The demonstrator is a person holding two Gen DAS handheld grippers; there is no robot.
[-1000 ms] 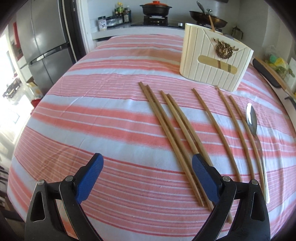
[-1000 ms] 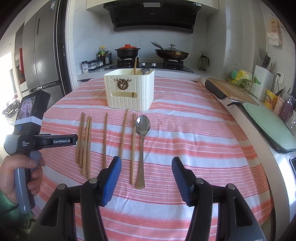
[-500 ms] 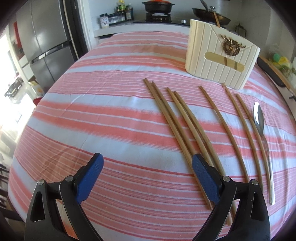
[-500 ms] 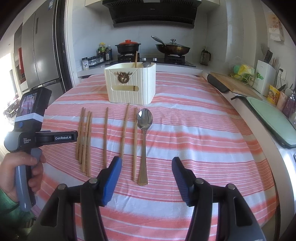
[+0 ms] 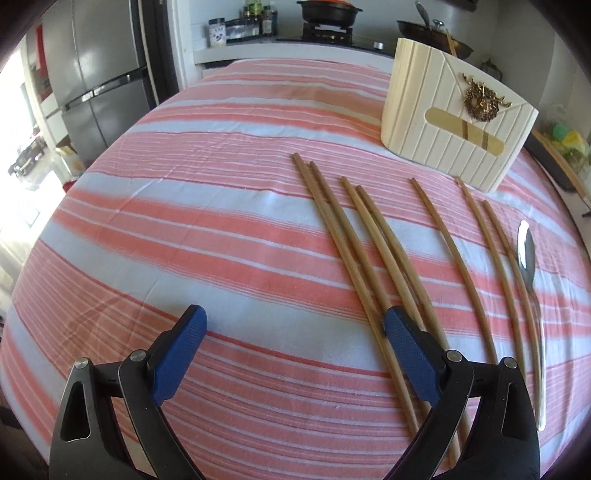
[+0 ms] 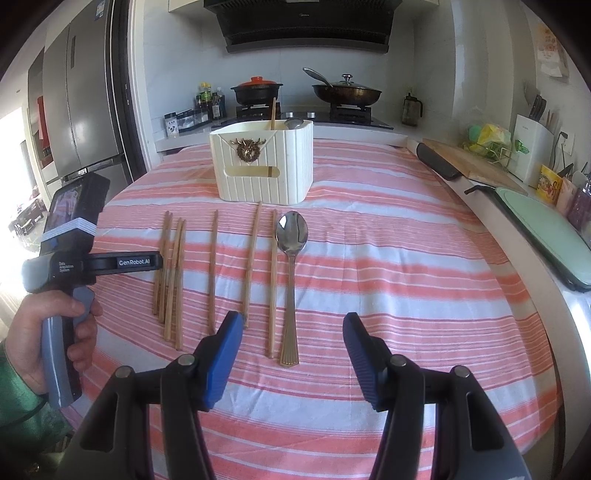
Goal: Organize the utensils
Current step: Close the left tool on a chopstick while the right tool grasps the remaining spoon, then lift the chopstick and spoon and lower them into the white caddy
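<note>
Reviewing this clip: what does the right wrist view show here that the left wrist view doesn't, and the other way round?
Only the right wrist view: the left hand holding its device, the range hood, the spoon bowl poking out of the holder, and the green mat.
Only the left wrist view: the open left gripper up close, one pad over the leftmost chopsticks.
Both: the cream holder, seven loose chopsticks, the spoon, the striped cloth, stove pots and fridge.

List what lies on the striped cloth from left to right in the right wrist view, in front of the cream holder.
Bunch of four chopsticks → single chopstick → long slanted chopstick → chopstick beside the spoon → spoon.
</note>
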